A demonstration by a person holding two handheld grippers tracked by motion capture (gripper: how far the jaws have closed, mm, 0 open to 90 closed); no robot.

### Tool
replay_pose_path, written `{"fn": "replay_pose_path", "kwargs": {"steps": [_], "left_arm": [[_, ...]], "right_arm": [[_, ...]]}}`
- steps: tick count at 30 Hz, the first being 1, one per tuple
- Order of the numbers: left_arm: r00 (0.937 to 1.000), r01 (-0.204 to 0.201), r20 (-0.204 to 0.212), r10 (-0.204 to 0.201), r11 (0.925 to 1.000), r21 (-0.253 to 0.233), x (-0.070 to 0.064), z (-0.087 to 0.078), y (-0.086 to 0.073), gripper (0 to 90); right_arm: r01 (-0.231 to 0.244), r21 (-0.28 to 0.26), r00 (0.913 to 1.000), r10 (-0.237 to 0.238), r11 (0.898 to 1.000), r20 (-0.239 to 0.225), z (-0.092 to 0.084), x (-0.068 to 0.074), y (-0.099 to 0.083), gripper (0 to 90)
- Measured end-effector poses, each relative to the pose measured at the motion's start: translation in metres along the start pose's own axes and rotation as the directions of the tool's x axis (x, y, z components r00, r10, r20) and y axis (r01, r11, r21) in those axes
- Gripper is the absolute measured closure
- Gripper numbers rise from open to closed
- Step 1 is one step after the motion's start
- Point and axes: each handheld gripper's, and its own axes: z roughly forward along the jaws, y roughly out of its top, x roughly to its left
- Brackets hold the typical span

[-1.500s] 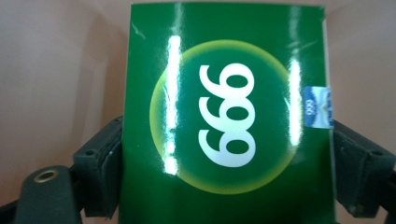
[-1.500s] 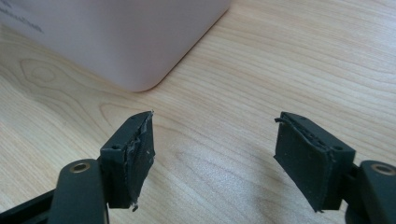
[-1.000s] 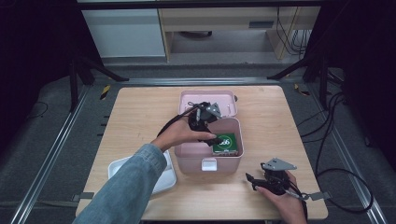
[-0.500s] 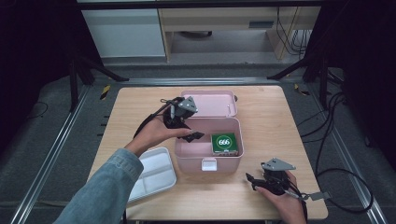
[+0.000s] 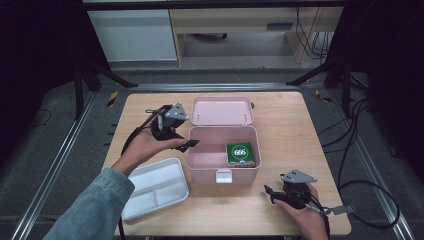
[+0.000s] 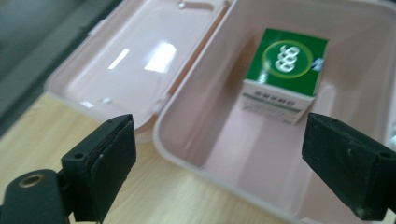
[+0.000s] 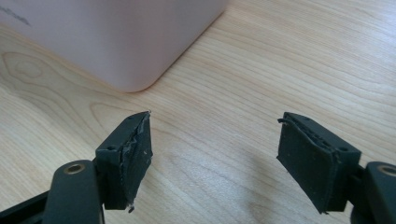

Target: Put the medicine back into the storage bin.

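Table: light wood, carrying all items.

Pink box: at the centre of the table, lid thrown open and lying flat on the far side, latch tab on the near wall. Judged to be stiff moulded plastic, glossy and probably slippery; the rim or the latch would be the likely places to take hold.

White tray: divided, empty, near-left of the box, just beside its corner. It could be struck if the left hand is drawn toward the near edge.

Green carton: inside the box, in the right part, against the right wall. Judged light, cardboard, easily crushed; it would best be gripped across two opposite flat faces, from above, as the box walls bar a side approach.

Left claw: held at the left rim of the box, pointing into it, spread wide, nothing between the pads.

Right claw: low over the table, near-right of the box, spread wide, nothing gripped.
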Motion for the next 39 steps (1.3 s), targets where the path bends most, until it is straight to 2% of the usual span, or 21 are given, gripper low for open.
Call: {"fn": "replay_pose_path", "kwargs": {"steps": [1, 6, 9, 10, 11, 12, 13, 15, 16, 17, 18, 21, 23, 25, 28, 30, 36, 39], "left_arm": [[0.9998, 0.017, -0.006, -0.017, 0.9998, -0.014, 0.002, -0.007, -0.008, 9.8], [0.999, 0.036, -0.028, -0.036, 0.9994, -0.004, 0.004, -0.02, -0.023, 10.0], [0.9967, 0.064, -0.05, -0.064, 0.9979, 0.005, 0.006, -0.031, -0.039, 9.8], [0.9967, 0.064, -0.05, -0.064, 0.9979, 0.005, 0.006, -0.031, -0.039, 9.7], [0.9954, 0.077, -0.059, -0.076, 0.9971, 0.005, 0.006, -0.036, -0.048, 9.3], [0.9954, 0.077, -0.059, -0.076, 0.9971, 0.005, 0.006, -0.036, -0.048, 9.0], [0.9926, 0.094, -0.077, -0.094, 0.9955, 0.002, 0.006, -0.04, -0.058, 8.8], [0.9907, 0.109, -0.083, -0.108, 0.994, 0.009, 0.006, -0.044, -0.07, 8.6], [0.9907, 0.109, -0.083, -0.108, 0.994, 0.009, 0.006, -0.044, -0.07, 8.6], [0.9885, 0.124, -0.089, -0.122, 0.9922, 0.014, 0.005, -0.046, -0.083, 8.6], [0.9877, 0.129, -0.092, -0.127, 0.9913, 0.022, 0.004, -0.046, -0.089, 8.6], [0.9881, 0.126, -0.094, -0.122, 0.9913, 0.037, 0.0, -0.047, -0.1, 9.3], [0.9892, 0.114, -0.1, -0.107, 0.9913, 0.066, -0.006, -0.047, -0.112, 10.3], [0.9894, 0.116, -0.096, -0.109, 0.9909, 0.069, -0.008, -0.047, -0.115, 10.9], [0.9887, 0.117, -0.105, -0.106, 0.9875, 0.106, -0.015, -0.045, -0.127, 13.9], [0.9886, 0.128, -0.093, -0.118, 0.9859, 0.108, -0.018, -0.045, -0.132, 14.6], [0.9917, 0.109, -0.083, -0.098, 0.9844, 0.138, -0.028, -0.045, -0.144, 19.4], [0.9936, 0.103, -0.064, -0.094, 0.9826, 0.155, -0.038, -0.042, -0.154, 21.2]], "right_arm": [[-0.001, 0.002, 1.0, 0.001, 1.0, 0.004, -0.001, 0.0, 0.0, 27.3], [0.006, 0.002, 1.0, -0.006, 1.0, 0.006, 0.0, -0.001, 0.0, 27.6], [0.011, -0.001, 0.9999, -0.011, 1.0, 0.005, 0.0, -0.001, 0.001, 28.5], [0.011, -0.001, 0.9999, -0.011, 1.0, 0.005, 0.0, -0.001, 0.001, 28.5], [0.007, -0.002, 1.0, -0.007, 1.0, 0.007, -0.001, -0.002, 0.001, 29.3], [0.007, -0.002, 1.0, -0.007, 1.0, 0.007, -0.001, -0.002, 0.001, 29.3], [0.007, -0.005, 0.9999, -0.007, 1.0, 0.009, -0.002, -0.003, 0.001, 29.7], [0.003, -0.005, 0.9999, -0.003, 1.0, 0.011, -0.002, -0.003, 0.0, 29.9], [0.003, -0.005, 0.9999, -0.003, 1.0, 0.011, -0.002, -0.003, 0.0, 29.9], [0.006, -0.005, 0.9999, -0.006, 1.0, 0.012, -0.002, -0.003, 0.0, 30.5], [0.008, -0.005, 0.9999, -0.008, 1.0, 0.011, -0.002, -0.003, 0.0, 30.9], [0.011, -0.004, 0.9999, -0.011, 1.0, 0.012, -0.002, -0.002, 0.0, 31.6], [0.011, -0.003, 0.9999, -0.011, 1.0, 0.011, -0.001, -0.001, 0.0, 32.4], [0.013, -0.002, 0.9999, -0.013, 1.0, 0.011, -0.001, -0.001, 0.0, 32.8], [0.014, -0.003, 0.9999, -0.014, 1.0, 0.009, -0.001, 0.0, 0.0, 33.9], [0.015, -0.002, 0.9999, -0.015, 1.0, 0.008, -0.001, 0.0, 0.0, 34.1], [0.011, -0.006, 0.9999, -0.011, 1.0, 0.008, -0.002, 0.0, 0.0, 34.2], [0.012, -0.014, 0.9999, -0.012, 1.0, 0.009, -0.003, 0.0, 0.0, 34.6]]}}
